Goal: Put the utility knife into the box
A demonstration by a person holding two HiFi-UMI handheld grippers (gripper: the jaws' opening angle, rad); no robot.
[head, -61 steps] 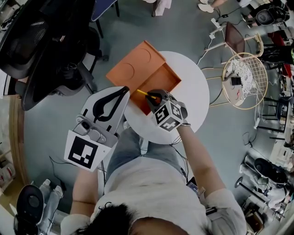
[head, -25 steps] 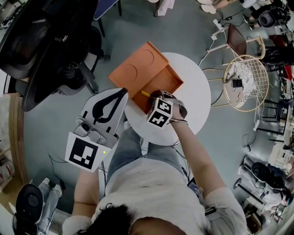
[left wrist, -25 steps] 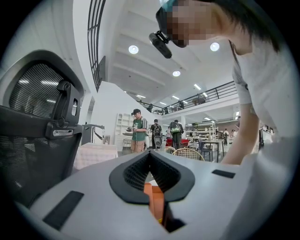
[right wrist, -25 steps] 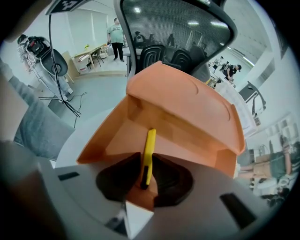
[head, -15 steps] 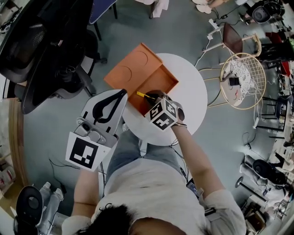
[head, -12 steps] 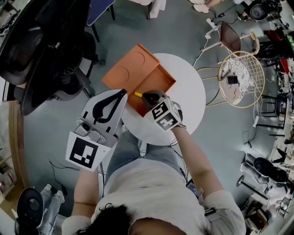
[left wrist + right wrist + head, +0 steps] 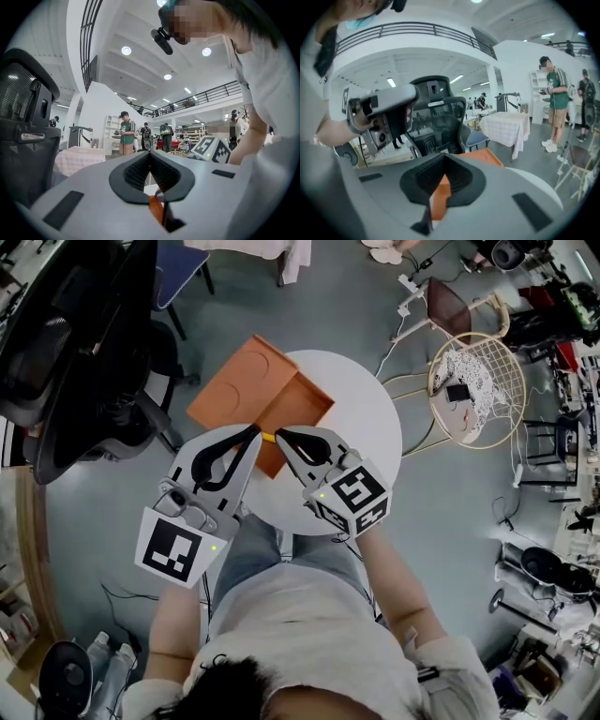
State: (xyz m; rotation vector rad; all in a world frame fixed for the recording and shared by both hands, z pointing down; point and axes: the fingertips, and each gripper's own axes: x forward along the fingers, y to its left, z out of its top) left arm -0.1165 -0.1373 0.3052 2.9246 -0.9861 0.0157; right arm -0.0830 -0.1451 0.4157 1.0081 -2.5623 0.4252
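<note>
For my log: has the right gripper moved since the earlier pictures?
Yes. The right gripper swung back across the table toward the person; its tongs stay at the orange box.

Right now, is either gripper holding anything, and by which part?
Left gripper holds nothing. Right gripper is shut; the utility knife shows yellow at its tip, hold unclear.

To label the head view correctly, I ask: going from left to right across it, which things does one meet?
Black office chair, left gripper, yellow utility knife, right gripper, wire chair.
</note>
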